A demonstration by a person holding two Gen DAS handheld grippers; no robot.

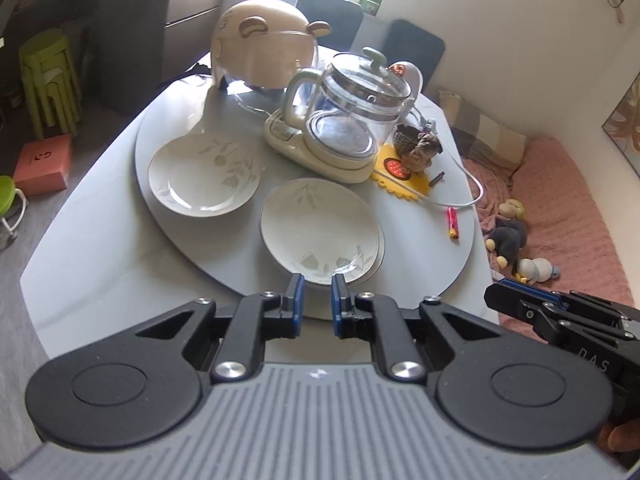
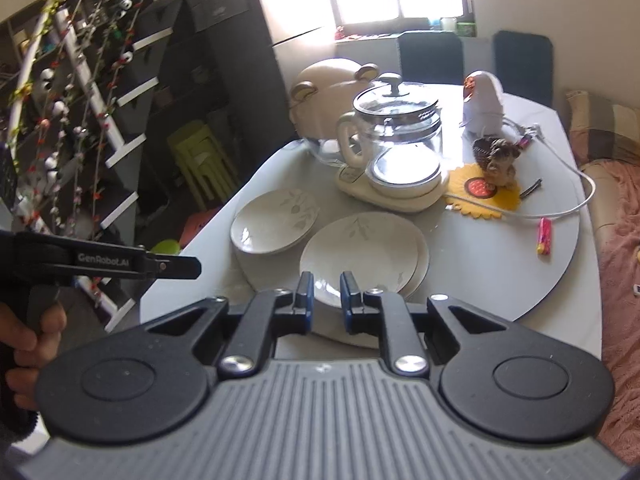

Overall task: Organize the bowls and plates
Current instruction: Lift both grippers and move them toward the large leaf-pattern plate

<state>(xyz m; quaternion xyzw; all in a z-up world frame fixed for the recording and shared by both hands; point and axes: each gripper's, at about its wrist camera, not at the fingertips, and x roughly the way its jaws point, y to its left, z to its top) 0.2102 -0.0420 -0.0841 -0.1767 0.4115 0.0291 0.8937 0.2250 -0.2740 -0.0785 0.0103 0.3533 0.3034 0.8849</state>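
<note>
A stack of two white leaf-pattern plates (image 1: 320, 228) (image 2: 362, 254) lies near the front of the grey turntable (image 1: 120, 184). A single matching plate (image 1: 204, 176) (image 2: 274, 220) lies to its left. My left gripper (image 1: 318, 284) hovers just before the stack's near rim, jaws slightly apart and empty. My right gripper (image 2: 326, 284) hovers over the stack's near rim, jaws slightly apart and empty. The right gripper also shows at the right edge of the left wrist view (image 1: 560, 320).
A glass kettle on a cream base (image 1: 344, 120) (image 2: 396, 160), a bear-shaped food cover (image 1: 264, 44), a yellow coaster with a figurine (image 1: 416, 156), a white cable (image 1: 460, 196) and a pink lighter (image 1: 453, 222) sit behind the plates. A pink-covered sofa (image 1: 568, 208) is to the right.
</note>
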